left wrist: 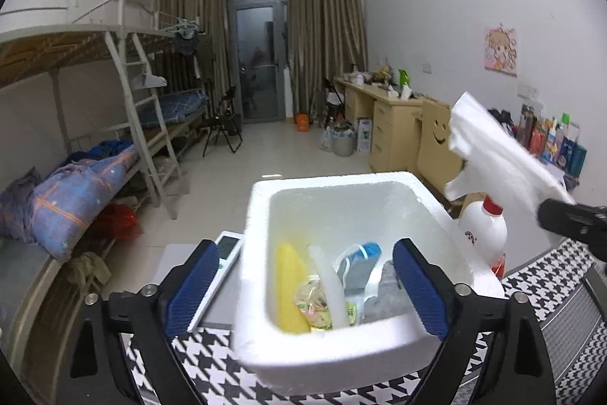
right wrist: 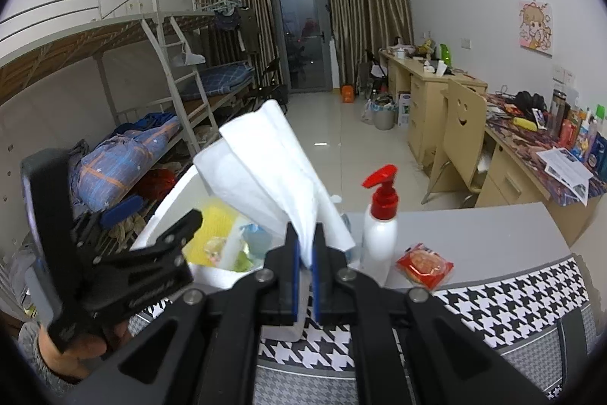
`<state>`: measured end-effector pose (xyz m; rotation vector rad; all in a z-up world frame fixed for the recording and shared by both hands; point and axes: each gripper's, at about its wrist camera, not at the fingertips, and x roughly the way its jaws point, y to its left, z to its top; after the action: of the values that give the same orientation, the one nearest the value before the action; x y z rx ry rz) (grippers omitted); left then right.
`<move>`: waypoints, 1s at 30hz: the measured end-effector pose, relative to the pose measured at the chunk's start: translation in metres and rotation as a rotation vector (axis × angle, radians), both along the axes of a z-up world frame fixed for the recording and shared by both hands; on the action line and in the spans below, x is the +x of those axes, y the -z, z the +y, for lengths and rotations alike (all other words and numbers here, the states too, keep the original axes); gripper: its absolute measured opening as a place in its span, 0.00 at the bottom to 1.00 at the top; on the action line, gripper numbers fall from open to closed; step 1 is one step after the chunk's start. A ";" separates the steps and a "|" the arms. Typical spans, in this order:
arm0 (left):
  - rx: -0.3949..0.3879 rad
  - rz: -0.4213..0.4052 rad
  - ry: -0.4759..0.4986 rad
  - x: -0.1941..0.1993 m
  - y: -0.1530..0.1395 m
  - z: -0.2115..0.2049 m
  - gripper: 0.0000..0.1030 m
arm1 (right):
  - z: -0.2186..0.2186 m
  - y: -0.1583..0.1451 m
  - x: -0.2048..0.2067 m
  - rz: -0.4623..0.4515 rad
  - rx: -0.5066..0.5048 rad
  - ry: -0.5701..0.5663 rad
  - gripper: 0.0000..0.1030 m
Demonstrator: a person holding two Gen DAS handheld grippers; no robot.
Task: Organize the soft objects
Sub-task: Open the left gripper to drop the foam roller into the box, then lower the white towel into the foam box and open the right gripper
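Note:
My right gripper (right wrist: pixel 305 245) is shut on a white tissue (right wrist: pixel 265 166) and holds it up in the air beside the white foam box (right wrist: pixel 159 219). The tissue also shows in the left wrist view (left wrist: pixel 493 147), above the box's right side. My left gripper (left wrist: pixel 305 285) is open, its blue pads either side of the foam box (left wrist: pixel 330 344), one pad outside the left wall, one inside. The box holds a yellow cloth (left wrist: pixel 290 287), a snack packet (left wrist: pixel 313 302), a blue-and-white face mask (left wrist: pixel 358 262) and a grey item (left wrist: pixel 387 291).
A white pump bottle with a red top (right wrist: pixel 381 219) stands right of the box, next to a red snack packet (right wrist: pixel 425 264). A houndstooth cloth (right wrist: pixel 512 295) covers the table front. A white device (left wrist: pixel 227 253) lies left of the box. Bunk beds stand left, desks right.

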<state>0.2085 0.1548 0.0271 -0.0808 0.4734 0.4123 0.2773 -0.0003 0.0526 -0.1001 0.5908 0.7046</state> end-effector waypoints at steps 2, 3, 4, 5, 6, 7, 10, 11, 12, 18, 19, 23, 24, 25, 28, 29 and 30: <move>0.000 -0.019 -0.017 -0.009 -0.003 0.002 0.99 | 0.005 0.001 0.000 0.003 -0.002 -0.012 0.07; 0.000 -0.026 -0.021 -0.013 -0.004 0.003 0.99 | 0.008 0.002 -0.001 0.006 -0.003 -0.018 0.07; 0.000 -0.032 -0.027 -0.018 -0.006 0.005 0.99 | 0.011 0.003 -0.002 0.011 -0.004 -0.029 0.07; 0.001 -0.034 -0.032 -0.020 -0.007 0.006 0.99 | 0.014 0.003 -0.002 0.014 -0.004 -0.033 0.07; 0.003 -0.038 -0.039 -0.022 -0.009 0.006 0.99 | 0.017 0.004 -0.003 0.016 -0.006 -0.038 0.07; 0.005 -0.043 -0.045 -0.025 -0.010 0.007 0.99 | 0.020 0.004 -0.004 0.017 -0.008 -0.044 0.07; 0.009 -0.058 -0.069 -0.034 -0.013 0.009 0.99 | 0.029 0.003 -0.005 0.016 -0.012 -0.063 0.07; 0.010 -0.062 -0.078 -0.037 -0.013 0.010 0.99 | 0.031 0.003 -0.005 0.015 -0.014 -0.066 0.07; 0.012 -0.068 -0.091 -0.041 -0.014 0.011 0.99 | 0.034 0.003 -0.005 0.016 -0.015 -0.069 0.07; 0.006 -0.081 -0.119 -0.052 -0.015 0.014 0.99 | 0.048 0.007 0.000 0.030 -0.031 -0.079 0.07; 0.005 -0.081 -0.119 -0.053 -0.015 0.014 0.99 | 0.050 0.008 0.001 0.032 -0.033 -0.079 0.07; 0.006 -0.090 -0.132 -0.059 -0.016 0.016 0.99 | 0.055 0.012 0.006 0.042 -0.039 -0.082 0.07; 0.008 -0.089 -0.134 -0.061 -0.015 0.016 0.99 | 0.057 0.013 0.008 0.045 -0.045 -0.084 0.07; 0.009 -0.089 -0.137 -0.062 -0.015 0.018 0.99 | 0.060 0.015 0.010 0.052 -0.051 -0.086 0.07; 0.006 -0.090 -0.148 -0.069 -0.015 0.021 0.99 | 0.067 0.021 0.015 0.082 -0.062 -0.091 0.07; 0.005 -0.092 -0.150 -0.071 -0.015 0.022 0.99 | 0.069 0.023 0.017 0.087 -0.065 -0.091 0.07; 0.004 -0.093 -0.154 -0.074 -0.016 0.024 0.99 | 0.070 0.025 0.018 0.088 -0.069 -0.085 0.07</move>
<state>0.1346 0.1785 0.0427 -0.1325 0.3752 0.5584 0.2951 0.0699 0.0279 -0.1596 0.6983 0.7738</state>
